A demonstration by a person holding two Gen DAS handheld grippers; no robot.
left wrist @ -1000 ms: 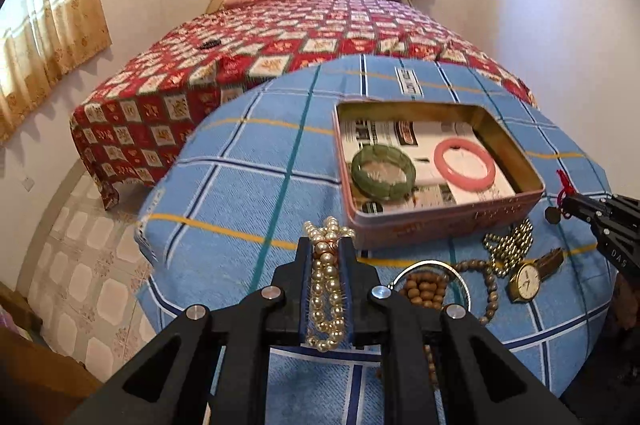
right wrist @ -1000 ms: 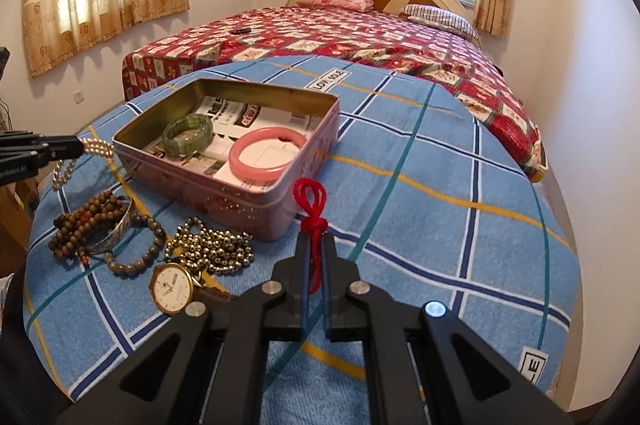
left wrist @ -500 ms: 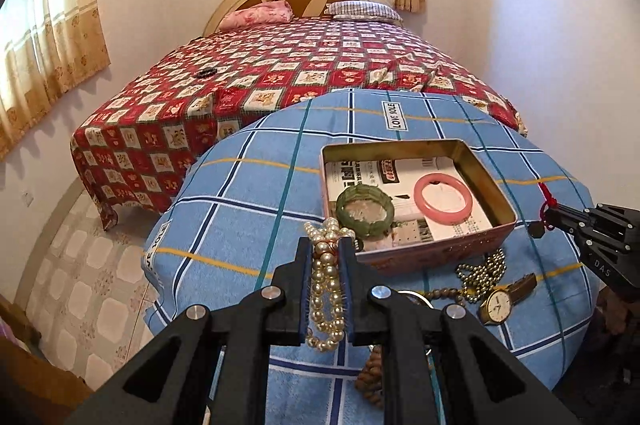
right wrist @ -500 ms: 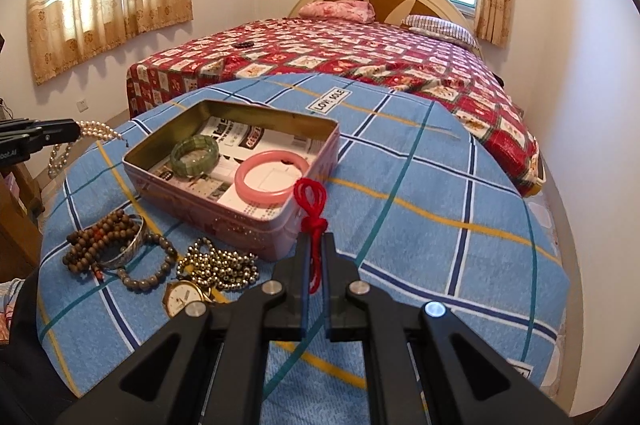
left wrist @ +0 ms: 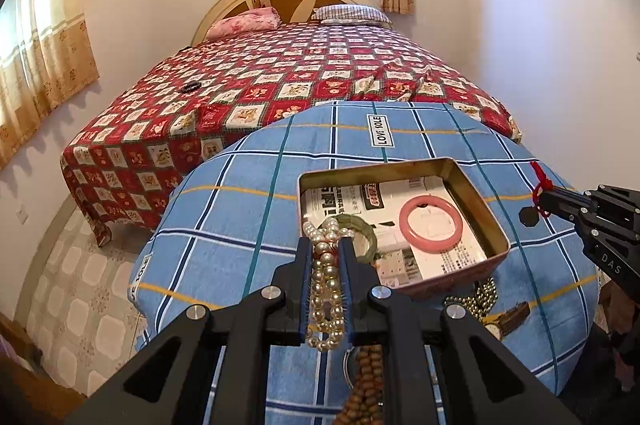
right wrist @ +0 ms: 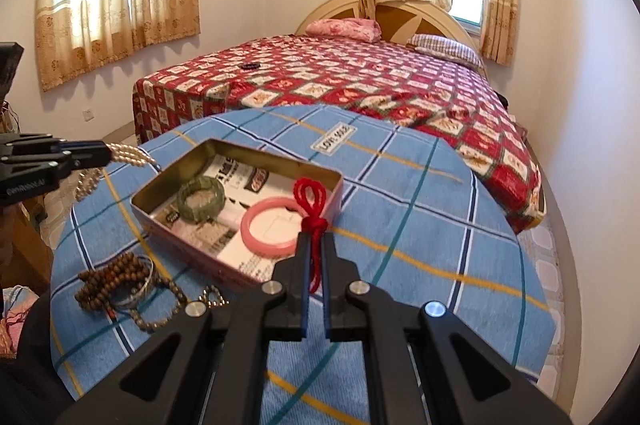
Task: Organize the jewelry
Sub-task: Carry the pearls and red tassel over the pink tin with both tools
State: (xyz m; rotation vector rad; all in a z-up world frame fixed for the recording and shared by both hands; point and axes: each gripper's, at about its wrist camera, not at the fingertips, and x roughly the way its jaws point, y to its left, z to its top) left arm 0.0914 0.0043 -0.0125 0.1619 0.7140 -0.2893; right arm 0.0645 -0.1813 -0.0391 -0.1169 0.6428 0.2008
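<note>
Big round table (left wrist: 240, 249) in blue check cloth, and on it the open pink tin (right wrist: 188, 245), paper-lined, gold inside. In the tin lie a mottled green bangle (right wrist: 201, 194) and a glossy pink bangle (right wrist: 267, 229), apart. Left gripper (left wrist: 326, 245) is clamped on creamy pearls (left wrist: 325, 289), doubled strands held up over the tin's near left edge. Right gripper (right wrist: 315, 237) pinches a knotted red cord (right wrist: 313, 209) above the tin's right end. Brown beads (right wrist: 116, 277) and a watch (left wrist: 505, 321) lie on the cloth beside the tin.
</note>
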